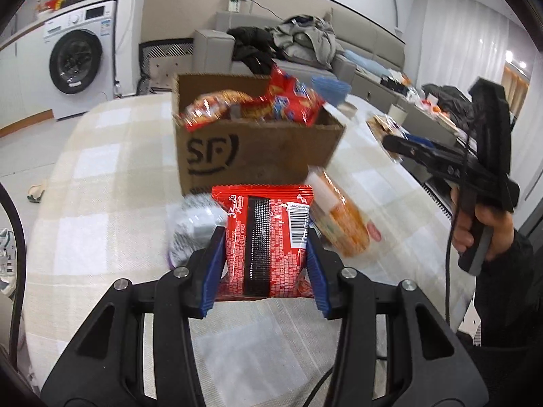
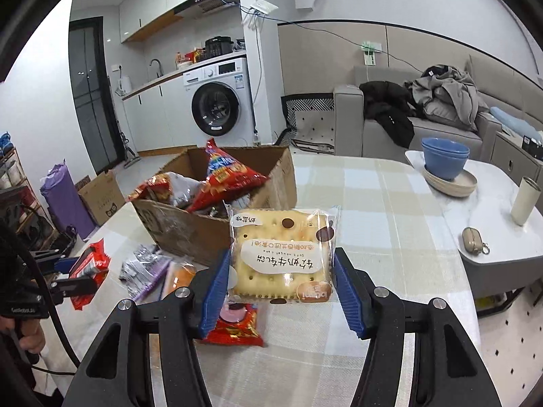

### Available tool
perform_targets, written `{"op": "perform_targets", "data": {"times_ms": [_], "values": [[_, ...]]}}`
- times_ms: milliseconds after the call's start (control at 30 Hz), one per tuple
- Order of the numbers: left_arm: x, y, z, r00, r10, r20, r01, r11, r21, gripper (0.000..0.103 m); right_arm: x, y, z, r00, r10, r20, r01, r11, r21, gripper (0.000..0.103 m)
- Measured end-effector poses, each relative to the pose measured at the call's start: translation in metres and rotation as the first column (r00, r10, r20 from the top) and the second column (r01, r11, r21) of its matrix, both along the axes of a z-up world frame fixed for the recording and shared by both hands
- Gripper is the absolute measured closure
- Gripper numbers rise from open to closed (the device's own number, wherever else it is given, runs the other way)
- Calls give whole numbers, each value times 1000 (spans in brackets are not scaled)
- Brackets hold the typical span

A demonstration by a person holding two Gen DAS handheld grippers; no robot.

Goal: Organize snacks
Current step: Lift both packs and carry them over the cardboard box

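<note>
Over on the left, the left gripper is clamped on a red packet, blue pads pressing both its sides, holding it above the checked tablecloth just short of the box. From the right wrist view that same gripper shows at the far left with the red packet in its grip. Under and beside it on the cloth lie a purple-and-silver packet and an orange packet, both near the box's front. The cardboard box stands mid-table, already stuffed with snacks, a red bag poking up over its rim. Moving right, the right gripper is squeezed onto a cracker pack, held up in front of the box, with another red packet lying on the cloth beneath. Further right, blue bowls sit stacked on a plate, a cup and a small pouch beside them.
</note>
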State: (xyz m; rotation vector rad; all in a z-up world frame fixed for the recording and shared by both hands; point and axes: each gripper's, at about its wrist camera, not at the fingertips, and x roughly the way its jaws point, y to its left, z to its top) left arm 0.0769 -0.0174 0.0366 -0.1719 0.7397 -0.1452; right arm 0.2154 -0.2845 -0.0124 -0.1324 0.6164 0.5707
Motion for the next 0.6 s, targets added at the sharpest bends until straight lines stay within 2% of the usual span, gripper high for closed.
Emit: {"op": "perform_targets", "data": {"times_ms": [267, 600], "values": [[6, 15, 26, 997, 59, 41, -60, 998, 11, 61, -7, 11, 16, 999, 33, 26, -34, 999, 30, 44], [29, 27, 40, 993, 103, 65, -105, 994, 28, 61, -2, 31, 19, 997, 71, 26, -72, 997, 24, 44]]}}
